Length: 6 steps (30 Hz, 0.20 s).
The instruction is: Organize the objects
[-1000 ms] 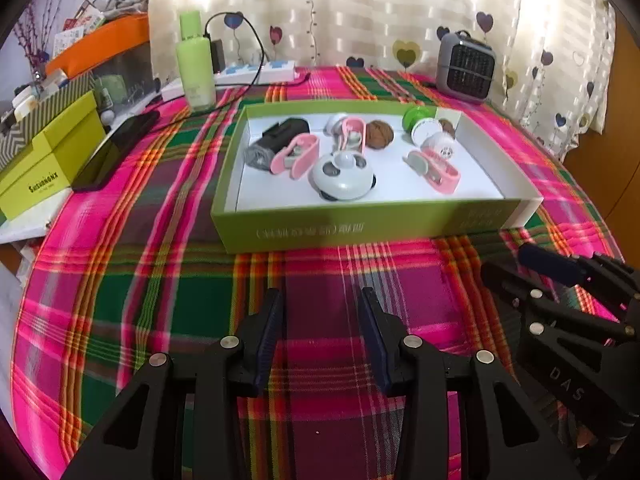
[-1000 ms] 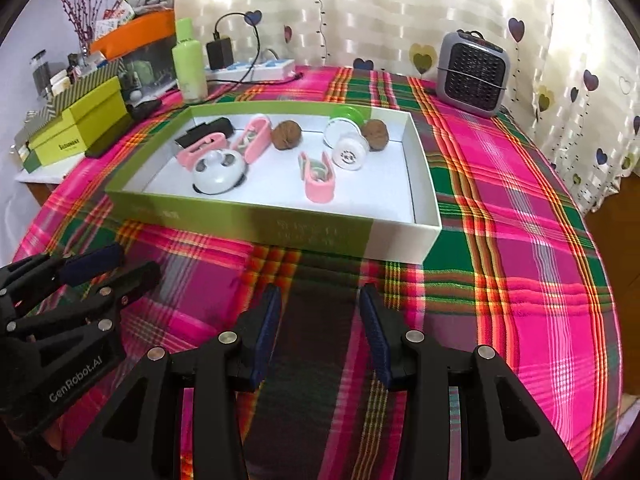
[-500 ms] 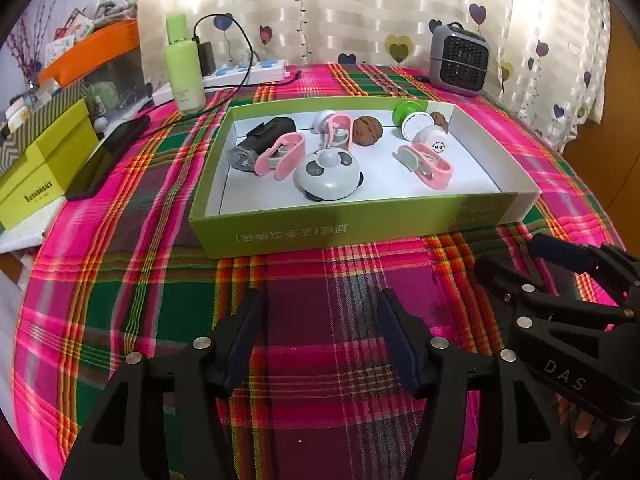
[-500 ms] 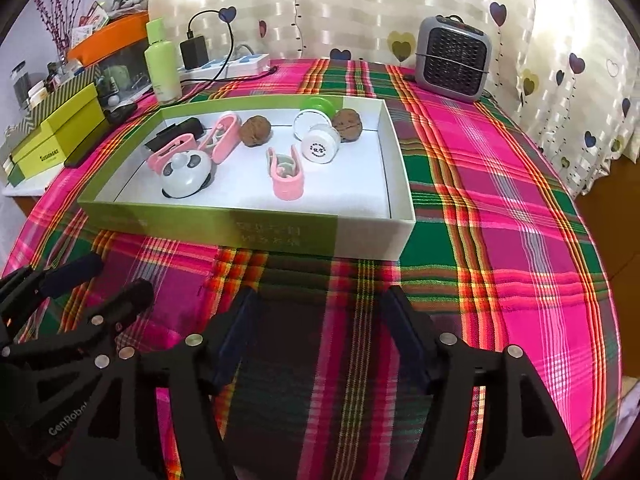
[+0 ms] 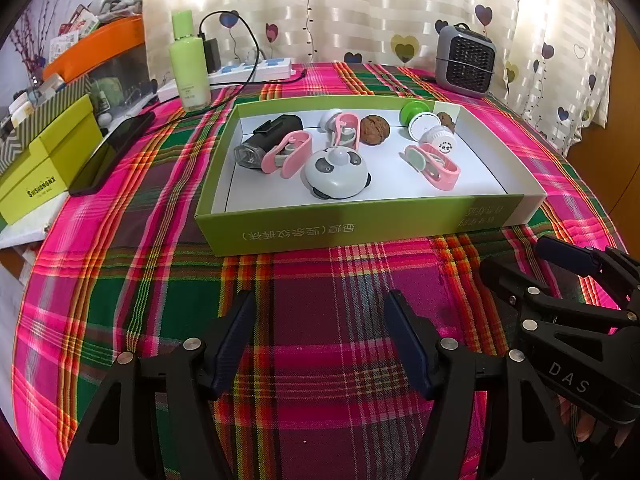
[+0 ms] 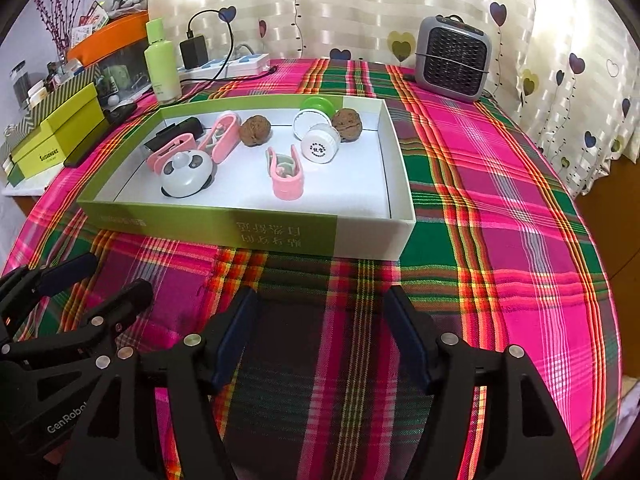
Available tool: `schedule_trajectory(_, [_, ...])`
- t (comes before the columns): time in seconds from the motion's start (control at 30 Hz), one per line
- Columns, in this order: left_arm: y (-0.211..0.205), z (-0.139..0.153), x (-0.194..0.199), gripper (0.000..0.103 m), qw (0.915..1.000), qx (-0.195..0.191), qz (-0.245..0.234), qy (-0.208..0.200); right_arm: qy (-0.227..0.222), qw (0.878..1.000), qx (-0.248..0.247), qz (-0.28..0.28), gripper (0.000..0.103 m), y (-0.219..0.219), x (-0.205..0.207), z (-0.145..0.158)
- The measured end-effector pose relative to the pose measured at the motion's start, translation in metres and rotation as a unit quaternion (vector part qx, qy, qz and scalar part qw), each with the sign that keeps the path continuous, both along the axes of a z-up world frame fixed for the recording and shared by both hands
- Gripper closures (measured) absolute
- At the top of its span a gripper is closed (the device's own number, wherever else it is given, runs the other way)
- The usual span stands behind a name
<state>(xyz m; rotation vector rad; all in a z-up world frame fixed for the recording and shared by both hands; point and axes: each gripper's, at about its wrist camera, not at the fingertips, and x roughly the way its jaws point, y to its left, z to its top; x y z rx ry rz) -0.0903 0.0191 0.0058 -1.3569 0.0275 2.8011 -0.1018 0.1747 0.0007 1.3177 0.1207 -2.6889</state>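
— Where does the light come from?
— Through the curtain (image 5: 400, 12) at the far edge of the table (image 5: 120, 280); daylight blows its stripes out to white glare in both views.
— And the table itself?
— Evenly bright, colours saturated, shadows soft and short inside the box (image 6: 360, 236).
— Sharpness?
— Crisp centrally. The fisheye bends the table's edges, and the corners go black.

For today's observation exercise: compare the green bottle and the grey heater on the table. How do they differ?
The green bottle is tall, slim and smooth; the grey heater is squat, boxy, with a dark grille. The bottle stands far left beside the power strip; the heater stands far right. Both stand upright outside the tray, before the curtain.
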Motion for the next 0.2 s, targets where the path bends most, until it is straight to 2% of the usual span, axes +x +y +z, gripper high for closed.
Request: schedule_trajectory(0.2, [0.0001, 0.0, 0.0, 0.037, 1.0, 0.0, 0.0, 0.0, 0.0, 1.0, 0.0, 0.0, 0.036, 0.0, 0.0, 0.0001])
